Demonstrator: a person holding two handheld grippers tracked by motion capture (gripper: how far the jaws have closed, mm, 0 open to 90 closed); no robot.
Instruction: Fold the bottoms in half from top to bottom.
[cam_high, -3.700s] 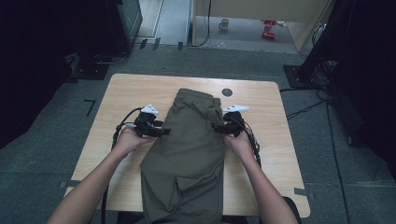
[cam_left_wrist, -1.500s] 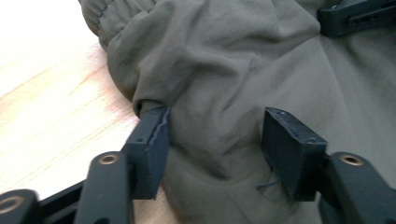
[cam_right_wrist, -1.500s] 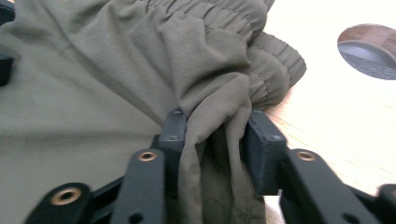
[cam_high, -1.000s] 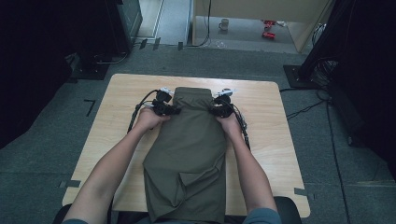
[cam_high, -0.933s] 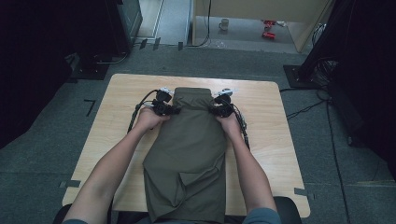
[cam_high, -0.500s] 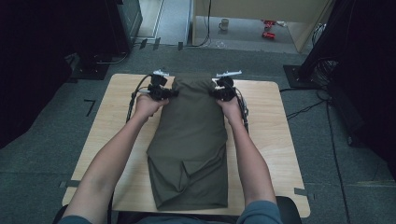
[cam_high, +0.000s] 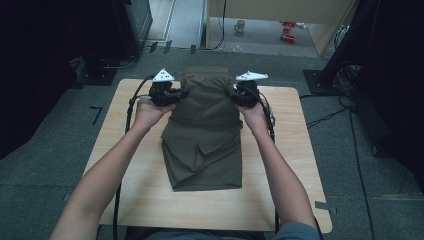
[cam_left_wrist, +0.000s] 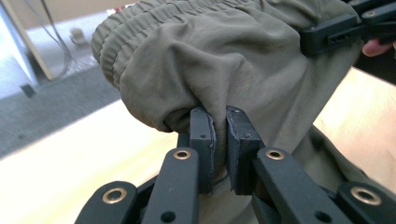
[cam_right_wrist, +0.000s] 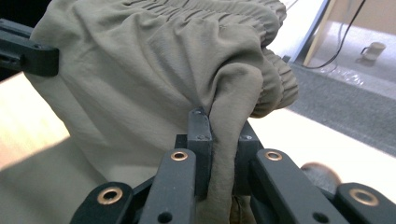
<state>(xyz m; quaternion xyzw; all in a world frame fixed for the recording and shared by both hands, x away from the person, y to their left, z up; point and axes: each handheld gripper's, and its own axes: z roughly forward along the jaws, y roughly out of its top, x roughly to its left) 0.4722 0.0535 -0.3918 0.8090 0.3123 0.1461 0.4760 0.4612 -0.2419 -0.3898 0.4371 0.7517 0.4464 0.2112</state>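
Left gripper (cam_left_wrist: 219, 140) clamped tight on a fold of the olive trousers (cam_high: 205, 130) at one side edge, just below the elastic waistband (cam_left_wrist: 154, 23). Right gripper (cam_right_wrist: 217, 140) likewise pinched on cloth at the opposite edge. Waistband end held up off the wooden table (cam_high: 295, 150) between both hands, at the far edge. Lower part draped down, flat on the tabletop, hem toward the person.
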